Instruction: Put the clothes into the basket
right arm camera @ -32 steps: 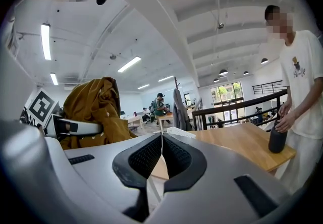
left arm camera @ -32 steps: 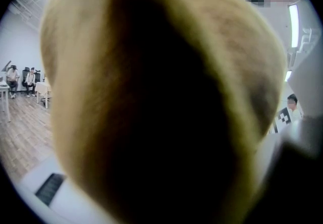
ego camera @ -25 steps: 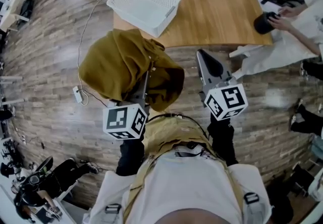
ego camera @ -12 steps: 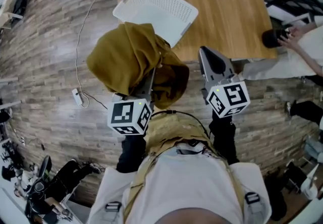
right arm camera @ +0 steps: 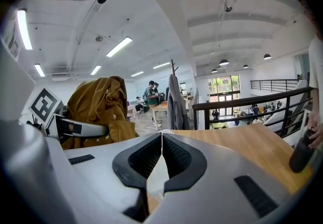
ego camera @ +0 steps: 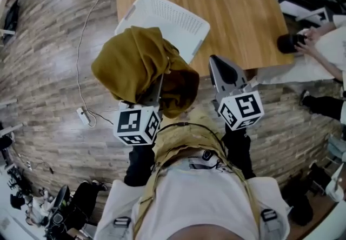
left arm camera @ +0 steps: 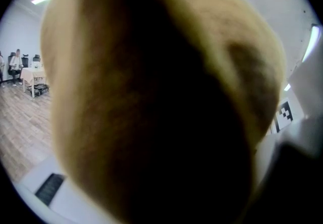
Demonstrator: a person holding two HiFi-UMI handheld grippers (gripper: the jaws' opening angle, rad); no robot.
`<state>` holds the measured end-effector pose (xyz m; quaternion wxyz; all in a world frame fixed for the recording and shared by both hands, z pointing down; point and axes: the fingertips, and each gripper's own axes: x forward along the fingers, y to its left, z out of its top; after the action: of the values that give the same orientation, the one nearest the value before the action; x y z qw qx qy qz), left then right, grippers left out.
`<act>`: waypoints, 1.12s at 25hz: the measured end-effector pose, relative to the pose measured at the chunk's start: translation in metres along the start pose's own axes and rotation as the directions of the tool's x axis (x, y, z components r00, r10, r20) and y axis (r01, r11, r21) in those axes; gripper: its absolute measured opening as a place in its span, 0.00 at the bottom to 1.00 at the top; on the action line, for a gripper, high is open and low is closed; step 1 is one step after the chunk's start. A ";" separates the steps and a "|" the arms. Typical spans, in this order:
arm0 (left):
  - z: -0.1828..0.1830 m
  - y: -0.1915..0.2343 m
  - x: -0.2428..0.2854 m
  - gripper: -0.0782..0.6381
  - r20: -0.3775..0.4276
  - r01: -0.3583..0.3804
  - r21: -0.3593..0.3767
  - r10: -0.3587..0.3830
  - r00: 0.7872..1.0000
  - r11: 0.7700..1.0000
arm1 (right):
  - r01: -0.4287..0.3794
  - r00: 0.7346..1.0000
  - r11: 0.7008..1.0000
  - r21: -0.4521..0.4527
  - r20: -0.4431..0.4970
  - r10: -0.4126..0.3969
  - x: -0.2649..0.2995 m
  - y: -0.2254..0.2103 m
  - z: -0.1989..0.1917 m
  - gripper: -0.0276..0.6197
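At about 9 o'clock in the head view a white cable [ego camera: 81, 44] trails over the wooden floor, clear of our path. Just right of it, toward 10 o'clock, the mustard garment [ego camera: 132, 63] hangs in the air in a thick bunch, draped over the left claw [ego camera: 157, 86], which grasps it. Its own view is filled with fabric, so we judge the grip from how the cloth is carried off the floor. From the garment, the white basket [ego camera: 173, 20] lies toward 1 o'clock, by the near left corner of the counter [ego camera: 238, 12], and the cloth hides part of its near rim. We judge the step in hand to be the carry to the basket, with nothing yet inside. To do it well we want the bundle raised enough that its hanging folds clear the near rim rather than catch it. The basket looks light and sits close to the edge, so a push could slide it. We bring the bulk over the basket's middle and let go only once most of the cloth is below the rim. At 3 o'clock of the garment the right claw [ego camera: 215, 62] is clenched on nothing and is free to steady the basket or tuck in a trailing fold.
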<state>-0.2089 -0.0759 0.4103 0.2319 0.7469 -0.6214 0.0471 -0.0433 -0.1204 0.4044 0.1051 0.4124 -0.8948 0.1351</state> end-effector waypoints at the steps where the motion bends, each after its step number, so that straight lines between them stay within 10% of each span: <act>1: 0.003 0.000 0.005 0.48 -0.001 0.000 0.001 0.000 1.000 1.000 | 0.002 1.000 1.000 0.003 -0.001 -0.002 0.001 -0.004 0.002 0.08; 18: 0.065 -0.005 0.030 0.48 0.050 -0.180 0.152 0.175 0.983 0.972 | -0.157 0.987 0.987 0.033 0.030 0.156 0.035 -0.060 0.039 0.08; 28: 0.086 0.007 0.038 0.48 0.018 -0.135 0.279 0.136 0.991 0.951 | -0.184 0.983 0.982 0.039 -0.014 0.185 0.059 -0.063 0.033 0.08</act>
<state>-0.2253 -0.1458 0.3497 0.1210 0.7276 -0.6582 0.1508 -0.0353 -0.2126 0.4013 0.0921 0.3285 -0.9255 0.1645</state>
